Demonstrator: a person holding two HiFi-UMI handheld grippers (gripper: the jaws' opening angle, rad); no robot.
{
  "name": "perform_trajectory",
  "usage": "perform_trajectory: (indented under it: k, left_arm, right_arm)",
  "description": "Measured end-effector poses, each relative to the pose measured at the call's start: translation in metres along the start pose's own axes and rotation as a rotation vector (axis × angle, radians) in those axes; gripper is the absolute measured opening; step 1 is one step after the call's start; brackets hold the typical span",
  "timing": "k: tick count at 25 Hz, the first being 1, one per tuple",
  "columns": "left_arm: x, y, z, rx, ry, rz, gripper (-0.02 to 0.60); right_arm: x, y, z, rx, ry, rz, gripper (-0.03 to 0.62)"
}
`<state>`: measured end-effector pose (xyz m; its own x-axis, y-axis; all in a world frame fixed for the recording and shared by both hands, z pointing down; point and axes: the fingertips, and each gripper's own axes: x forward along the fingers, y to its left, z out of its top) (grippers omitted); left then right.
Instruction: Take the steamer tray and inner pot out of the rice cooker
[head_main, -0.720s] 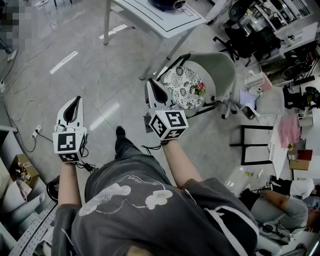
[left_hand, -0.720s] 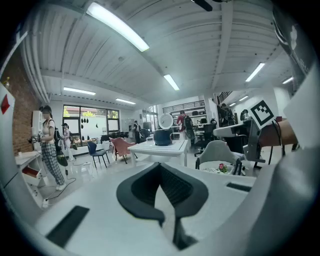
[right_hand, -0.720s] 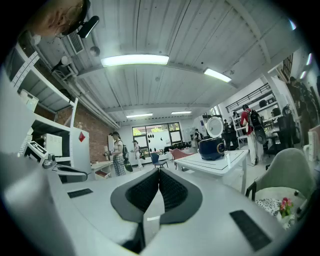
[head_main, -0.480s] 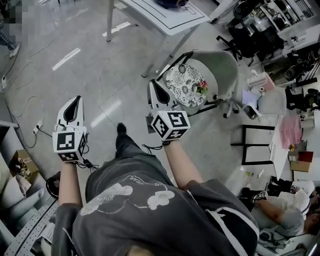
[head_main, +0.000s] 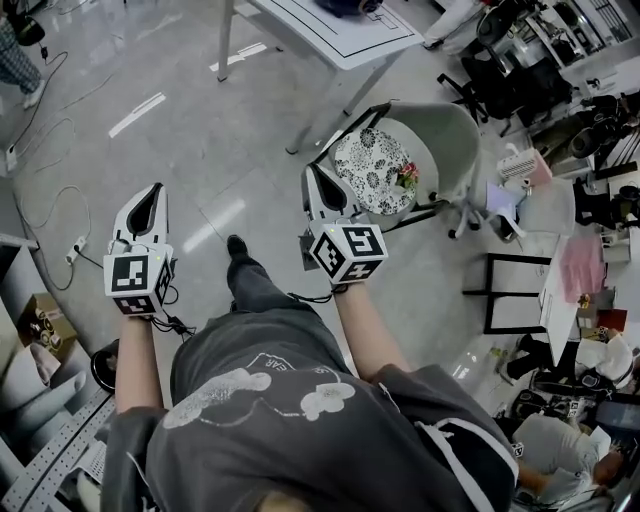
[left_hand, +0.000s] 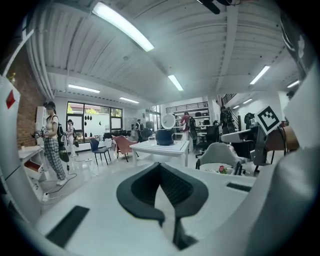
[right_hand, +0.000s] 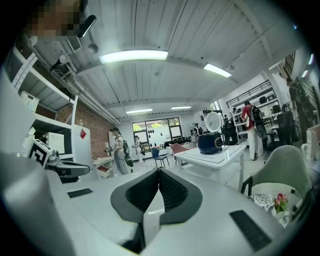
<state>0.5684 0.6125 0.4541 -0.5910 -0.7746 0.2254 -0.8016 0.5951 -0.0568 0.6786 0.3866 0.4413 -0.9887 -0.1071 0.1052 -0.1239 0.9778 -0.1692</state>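
Observation:
The dark blue rice cooker (left_hand: 164, 136) stands far off on a white table (head_main: 345, 35), its round white lid (left_hand: 167, 121) raised; the right gripper view shows the cooker (right_hand: 210, 142) too. In the head view only its edge (head_main: 345, 6) peeks in at the top. No steamer tray or inner pot can be made out. My left gripper (head_main: 154, 192) and right gripper (head_main: 314, 172) are held out over the floor, well short of the table. Both are shut with nothing between the jaws, as seen in the left gripper (left_hand: 160, 166) and right gripper (right_hand: 159, 171) views.
A grey chair (head_main: 448, 135) with a patterned cushion (head_main: 370, 170) stands between me and the table, just right of my right gripper. Cables and a power strip (head_main: 74, 258) lie on the floor at left. A person (left_hand: 52, 142) stands far left; others sit at right.
The person's foot has stepped forward and the view has shifted a little. Both grippers stay shut and held out in front.

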Motion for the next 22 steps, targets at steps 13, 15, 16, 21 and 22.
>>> perform_trajectory:
  k: [13, 15, 16, 21, 22]
  left_arm:
    - [0.144, 0.023, 0.022, -0.027, -0.033, -0.137, 0.359]
    - [0.185, 0.035, 0.030, -0.065, -0.043, -0.131, 0.396]
    - [0.208, 0.041, 0.039, -0.084, -0.054, -0.127, 0.402]
    - [0.335, 0.067, 0.082, -0.073, -0.051, -0.149, 0.410]
    - [0.359, 0.073, 0.089, -0.073, -0.050, -0.156, 0.410]
  right_arm:
    - [0.139, -0.055, 0.004, 0.016, 0.027, 0.087, 0.291]
    - [0.176, -0.090, 0.012, 0.038, 0.020, 0.042, 0.301]
    - [0.196, -0.109, 0.018, 0.050, 0.014, 0.018, 0.304]
    - [0.294, -0.197, 0.056, 0.068, -0.003, -0.050, 0.305]
    - [0.312, -0.211, 0.063, 0.073, -0.005, -0.060, 0.305]
